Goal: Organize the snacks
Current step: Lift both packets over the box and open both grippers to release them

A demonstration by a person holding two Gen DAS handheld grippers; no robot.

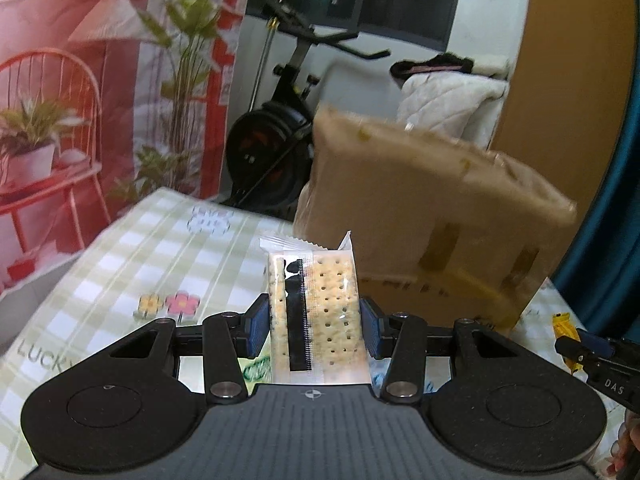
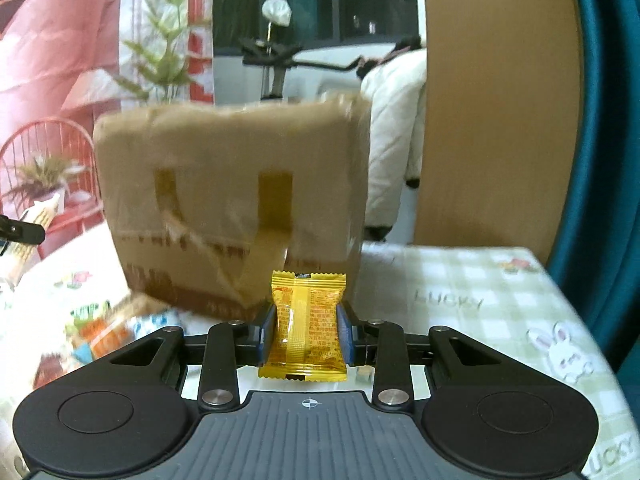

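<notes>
I am holding the left gripper (image 1: 314, 326) partly closed, and its blue pads (image 1: 256, 326) are pressing on both long sides of a cracker packet (image 1: 320, 312). The packet is standing upright between the jaws, clear wrapper with a black strip down its middle, raised above the checked tablecloth (image 1: 132, 264). A cardboard box (image 1: 432, 216) with yellowish tape is standing just behind it on the table.

I am holding the right gripper (image 2: 306, 334) closed narrower, and its pads are clamping a small yellow packet (image 2: 306, 328) by its two sides. That packet is also standing upright, its crimped top edge showing above the jaws, with the same cardboard box (image 2: 232, 200) directly behind it.

More snack packets (image 2: 108, 328) are lying on the tablecloth (image 2: 480, 296) to the left of the right gripper, blurred. In the left wrist view the tip of the right gripper is showing at the right edge with its yellow packet (image 1: 564, 326).
</notes>
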